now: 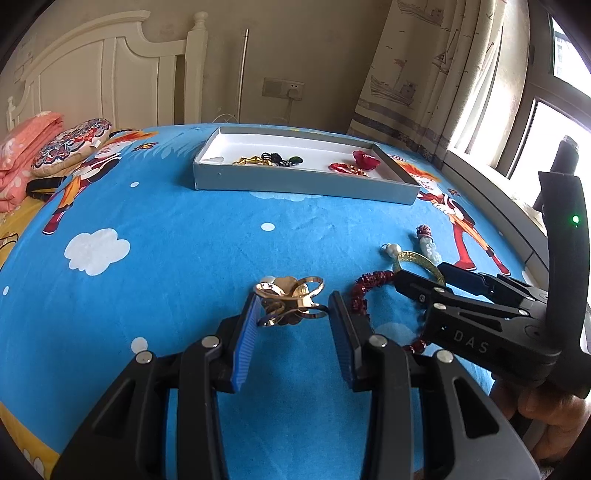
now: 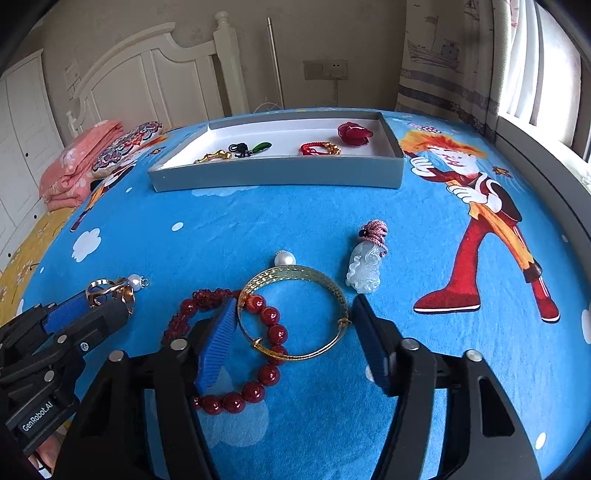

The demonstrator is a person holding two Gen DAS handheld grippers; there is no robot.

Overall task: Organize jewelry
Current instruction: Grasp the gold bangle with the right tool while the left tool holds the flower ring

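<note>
- The left wrist view looks forward and down along the left claw [image 1: 291, 306], close over the bed [image 1: 184, 240], toward the tray [image 1: 295, 184] and headboard [image 1: 110, 74].
- The right wrist view looks the same way along the right claw [image 2: 295, 321], just as close.
- Both share the tray, the jewelry on the sheet, the headboard and curtain [image 1: 424, 74]; each sees the other claw at its edge.

I see a bed [image 2: 258, 229] under a blue cartoon sheet [image 1: 184, 236] with white clouds. Behind it stands a white headboard [image 1: 110, 74] against a beige wall [image 2: 314, 33] carrying a socket [image 1: 283, 88]. A folded pink quilt [image 2: 77, 162] and a patterned cushion [image 1: 72, 146] lie by the headboard. On my right, ship-print curtains [image 1: 424, 66] hang beside a bright window [image 1: 546, 140].
</note>
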